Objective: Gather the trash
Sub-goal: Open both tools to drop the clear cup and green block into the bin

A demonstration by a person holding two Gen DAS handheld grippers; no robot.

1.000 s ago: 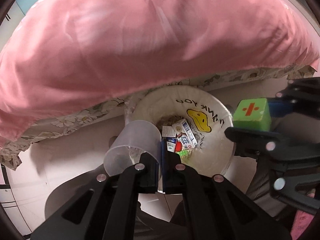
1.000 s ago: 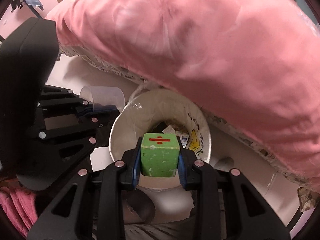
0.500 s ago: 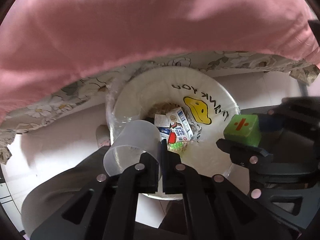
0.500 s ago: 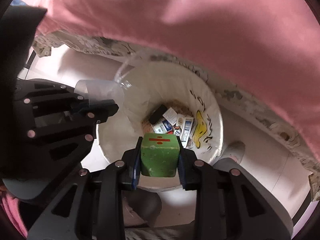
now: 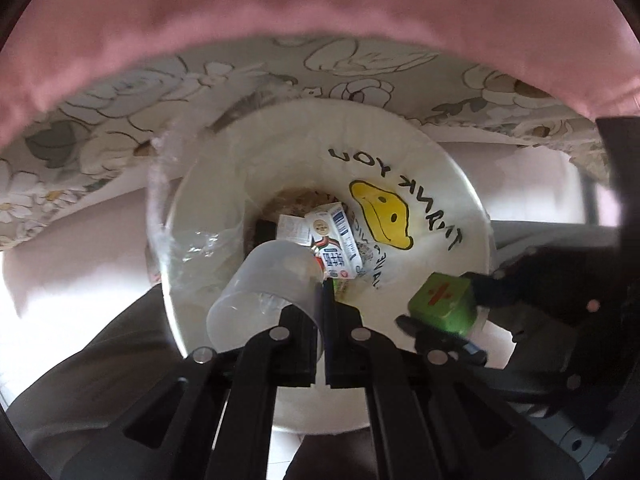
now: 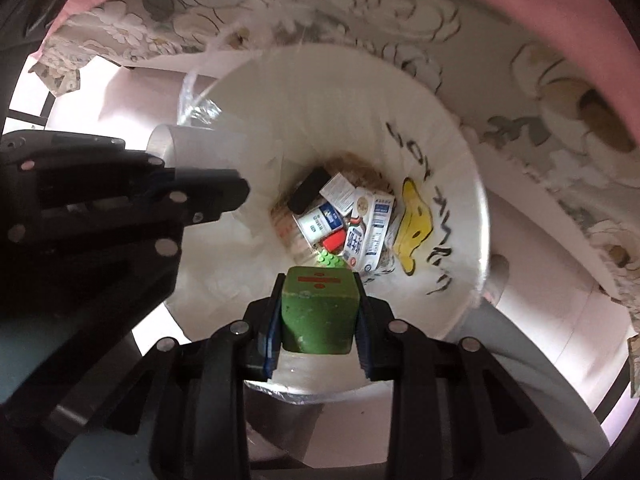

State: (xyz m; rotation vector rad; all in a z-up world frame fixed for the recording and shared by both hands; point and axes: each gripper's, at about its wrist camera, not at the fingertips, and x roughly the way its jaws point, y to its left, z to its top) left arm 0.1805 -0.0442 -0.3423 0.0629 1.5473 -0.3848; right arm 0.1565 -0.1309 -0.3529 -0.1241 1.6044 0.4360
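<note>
Overhead, a pink quilt (image 5: 280,20) and floral sheet (image 5: 120,104) border the white bin (image 5: 440,168), which holds milk cartons (image 6: 370,224) at its bottom. Above the bin mouth, the left gripper (image 5: 322,304) is clamped on the wall of a clear plastic cup (image 5: 268,280), and the right gripper (image 6: 318,312) grips a green block (image 6: 318,316) between its pads.

Both grippers are matte black plastic with angular, cut-out finger arms studded with round silver screw heads. The right gripper (image 6: 318,312) has blue pads lining its inner finger faces. The left gripper (image 5: 322,320), at lower centre of its own view, shows plain black finger blocks.
</note>
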